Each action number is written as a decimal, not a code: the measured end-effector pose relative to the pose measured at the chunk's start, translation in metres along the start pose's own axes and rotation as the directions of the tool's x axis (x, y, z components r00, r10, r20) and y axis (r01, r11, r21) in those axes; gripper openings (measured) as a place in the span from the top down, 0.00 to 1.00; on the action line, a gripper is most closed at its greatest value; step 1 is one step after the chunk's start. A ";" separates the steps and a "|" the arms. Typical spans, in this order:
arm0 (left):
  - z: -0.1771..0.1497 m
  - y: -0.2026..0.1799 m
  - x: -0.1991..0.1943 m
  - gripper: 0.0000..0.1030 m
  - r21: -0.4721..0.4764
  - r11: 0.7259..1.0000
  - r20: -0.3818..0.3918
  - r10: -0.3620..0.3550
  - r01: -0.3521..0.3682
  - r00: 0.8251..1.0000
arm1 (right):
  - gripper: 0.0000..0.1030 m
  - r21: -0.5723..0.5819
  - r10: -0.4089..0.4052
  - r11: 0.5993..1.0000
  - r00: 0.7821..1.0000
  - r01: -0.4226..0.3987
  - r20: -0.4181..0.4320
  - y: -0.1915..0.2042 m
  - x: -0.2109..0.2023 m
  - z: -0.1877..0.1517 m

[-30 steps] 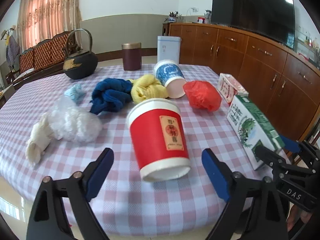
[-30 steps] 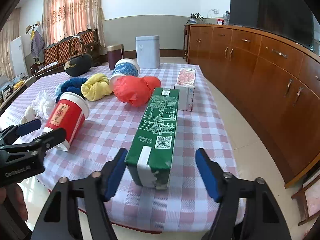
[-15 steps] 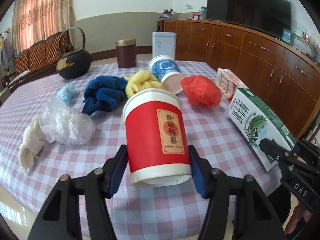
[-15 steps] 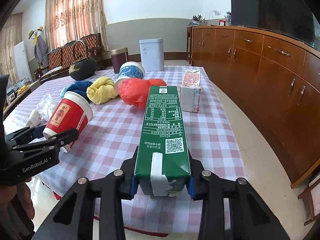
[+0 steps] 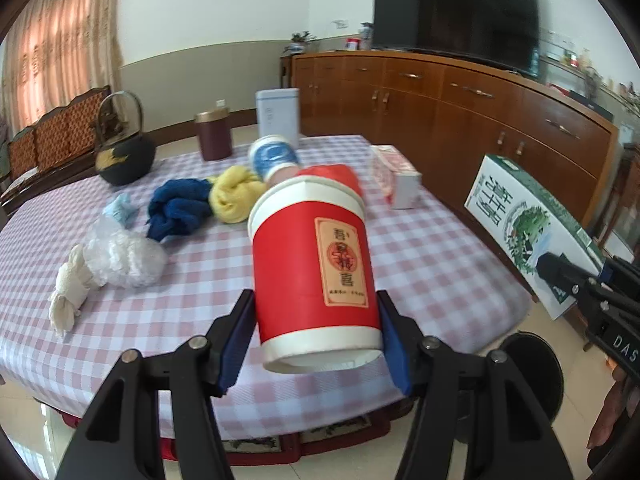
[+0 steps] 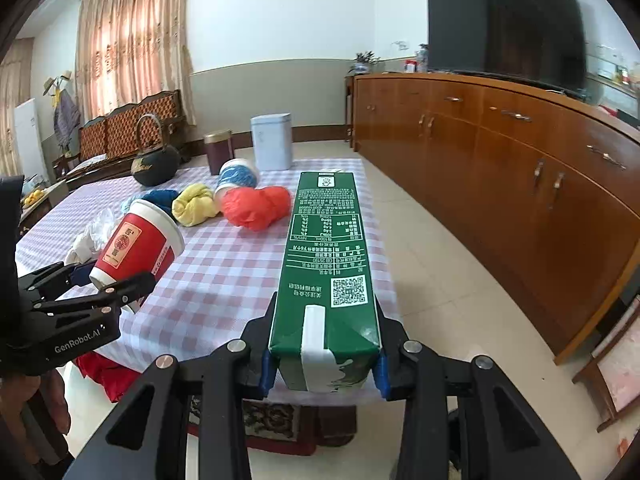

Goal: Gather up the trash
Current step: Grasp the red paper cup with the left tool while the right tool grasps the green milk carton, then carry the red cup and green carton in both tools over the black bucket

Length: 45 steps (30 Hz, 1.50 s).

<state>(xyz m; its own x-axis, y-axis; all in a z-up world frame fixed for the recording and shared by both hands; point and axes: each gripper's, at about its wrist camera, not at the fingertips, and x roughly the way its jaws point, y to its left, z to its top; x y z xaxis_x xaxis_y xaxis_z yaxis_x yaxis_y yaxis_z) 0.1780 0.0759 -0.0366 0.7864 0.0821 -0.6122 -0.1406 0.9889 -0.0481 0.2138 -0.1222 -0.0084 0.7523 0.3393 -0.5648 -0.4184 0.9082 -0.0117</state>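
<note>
Each camera rides close behind its hand-held gripper, looking down across the desk [image 5: 420,248] toward the curtains at 11 o'clock; both views share the desk and the sideboard [image 6: 520,152].

The cup [image 5: 314,264] is red with white rims and a gold label. The carton [image 6: 326,264] is green with white writing. The tablecloth [image 5: 420,248] has pink and white checks. At 11 o'clock from the cup lie a yellow cloth [image 5: 236,194] and a dark blue cloth [image 5: 178,208]. The gripper pads [image 5: 236,336] are blue.
</note>
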 end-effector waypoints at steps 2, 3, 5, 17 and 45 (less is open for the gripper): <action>-0.001 -0.010 -0.005 0.42 0.013 1.000 0.003 -0.021 0.021 1.000 | 0.62 0.013 -0.017 1.000 1.000 0.017 0.007 -0.008 -0.012 -0.003; -0.002 -0.015 -0.007 0.42 0.020 0.999 0.003 -0.030 0.030 1.000 | 0.62 0.021 -0.026 0.999 1.000 0.026 0.007 -0.012 -0.018 -0.005; -0.003 -0.026 -0.010 0.42 0.032 0.998 0.001 -0.052 0.052 0.999 | 0.62 0.033 -0.042 0.999 0.999 0.042 0.007 -0.020 -0.029 -0.010; -0.018 -0.100 -0.033 0.42 0.129 0.973 -0.020 -0.191 0.192 0.981 | 0.62 0.094 -0.159 0.983 0.987 0.160 -0.023 -0.071 -0.090 -0.050; -0.085 -0.266 0.034 0.42 0.330 0.810 -0.314 -0.391 0.485 0.865 | 0.62 0.121 -0.203 0.963 0.945 0.240 -0.255 -0.195 -0.086 -0.178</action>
<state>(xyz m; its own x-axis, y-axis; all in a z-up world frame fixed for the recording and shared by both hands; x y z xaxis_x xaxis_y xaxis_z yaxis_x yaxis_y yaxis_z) 0.1911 -0.1944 -0.1114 0.5470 -0.3543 -0.7585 0.4663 0.8814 -0.0754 0.1404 -0.3722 -0.1043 0.6662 0.0736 -0.7422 -0.1610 0.9858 -0.0468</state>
